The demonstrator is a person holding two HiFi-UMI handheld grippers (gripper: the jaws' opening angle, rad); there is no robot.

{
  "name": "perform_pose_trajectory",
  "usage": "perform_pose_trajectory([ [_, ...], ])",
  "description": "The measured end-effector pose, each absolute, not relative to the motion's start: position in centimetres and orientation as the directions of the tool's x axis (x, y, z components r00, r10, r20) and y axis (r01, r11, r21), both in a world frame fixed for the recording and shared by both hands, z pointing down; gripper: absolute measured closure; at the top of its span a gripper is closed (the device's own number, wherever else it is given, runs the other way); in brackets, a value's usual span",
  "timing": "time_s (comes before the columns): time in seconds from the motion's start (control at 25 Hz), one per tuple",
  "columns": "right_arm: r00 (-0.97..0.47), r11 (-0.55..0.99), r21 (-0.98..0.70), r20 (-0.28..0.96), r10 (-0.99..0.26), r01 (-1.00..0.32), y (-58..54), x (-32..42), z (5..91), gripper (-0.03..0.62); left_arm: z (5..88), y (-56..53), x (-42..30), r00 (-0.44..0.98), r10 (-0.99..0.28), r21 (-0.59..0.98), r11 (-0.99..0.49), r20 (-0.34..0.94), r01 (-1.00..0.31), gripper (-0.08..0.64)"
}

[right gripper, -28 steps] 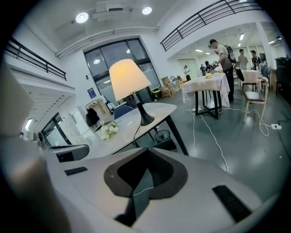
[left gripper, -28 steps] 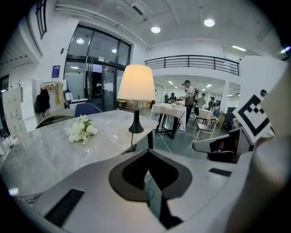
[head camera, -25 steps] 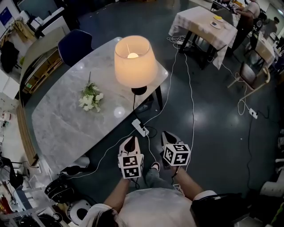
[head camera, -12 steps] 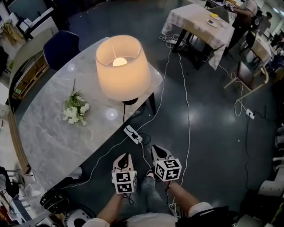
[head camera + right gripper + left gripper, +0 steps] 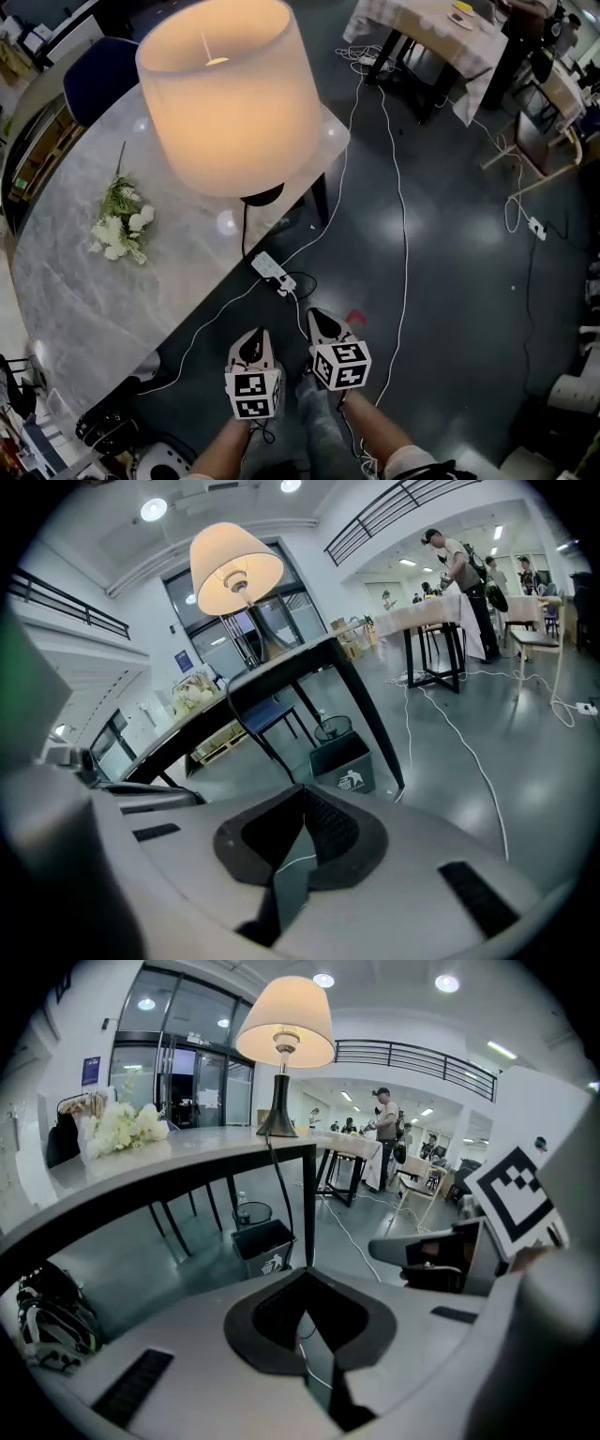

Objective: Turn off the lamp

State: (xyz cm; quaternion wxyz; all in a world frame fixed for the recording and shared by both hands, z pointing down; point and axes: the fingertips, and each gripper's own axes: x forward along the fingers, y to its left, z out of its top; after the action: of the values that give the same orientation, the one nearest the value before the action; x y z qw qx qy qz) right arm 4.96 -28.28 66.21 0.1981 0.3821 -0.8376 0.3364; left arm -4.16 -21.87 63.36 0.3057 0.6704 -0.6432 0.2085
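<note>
A bunch of white flowers (image 5: 120, 220) lies on the marble table (image 5: 84, 300) at the left. The lamp (image 5: 228, 94) stands lit at the table's near corner, its black cord dropping to a white power strip (image 5: 269, 270) on the floor, probably where it gets switched off. Near that strip hang the left gripper (image 5: 251, 343) and the right gripper (image 5: 322, 323), both pinched shut, empty and angled down towards it.

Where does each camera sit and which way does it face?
Head view: on the person's head, steeply down at the lit lamp and table; arms, left claw, right claw show.
Left gripper view: on the left claw, low, up past its shut jaws at the lamp; right claw beside.
Right gripper view: on the right claw, same upward look, jaws shut.
Shared: all see the lamp.
</note>
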Motion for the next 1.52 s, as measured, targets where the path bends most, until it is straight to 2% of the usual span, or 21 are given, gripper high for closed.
perform_pose_trajectory([
  [0.24, -0.611, 0.475, -0.395, 0.610, -0.505, -0.786, -27.7, 5.0, 72.6, 0.592, 68.7, -21.9, -3.6, 0.097, -0.729, 0.148, 0.007, 0.678, -0.989, 0.569],
  [0.52, -0.619, 0.573, -0.316, 0.630, -0.469, -0.756, -27.1, 3.7, 79.0, 0.589, 74.8, -21.4, -4.1, 0.098, -0.722, 0.131, -0.011, 0.685, -0.991, 0.569],
  [0.56, -0.618, 0.583, -0.306, 0.633, -0.466, -0.753, -27.1, 3.4, 79.7, 0.579, 75.6, -21.3, -4.3, 0.096, -0.722, 0.129, -0.009, 0.686, -0.992, 0.569],
  [0.6, -0.618, 0.590, -0.299, 0.635, -0.464, -0.750, -27.2, 3.1, 80.3, 0.541, 76.3, -21.3, -4.6, 0.093, -0.722, 0.127, -0.007, 0.686, -0.992, 0.569],
  [0.76, -0.623, 0.616, -0.282, 0.638, -0.452, -0.736, -28.0, 1.8, 82.3, 0.532, 78.7, -21.3, -5.5, 0.079, -0.722, 0.122, 0.008, 0.687, -0.992, 0.569],
  [1.04, -0.669, 0.709, -0.270, 0.645, -0.370, -0.652, -28.7, -2.0, 85.2, 0.498, 80.6, -21.3, -6.6, 0.075, -0.718, 0.139, 0.031, 0.692, -0.990, 0.569],
  [1.52, -0.667, 0.724, -0.266, 0.661, -0.344, -0.637, -30.0, -4.4, 87.9, 0.488, 80.7, -21.0, -7.9, 0.077, -0.720, 0.179, 0.066, 0.690, -0.982, 0.569],
])
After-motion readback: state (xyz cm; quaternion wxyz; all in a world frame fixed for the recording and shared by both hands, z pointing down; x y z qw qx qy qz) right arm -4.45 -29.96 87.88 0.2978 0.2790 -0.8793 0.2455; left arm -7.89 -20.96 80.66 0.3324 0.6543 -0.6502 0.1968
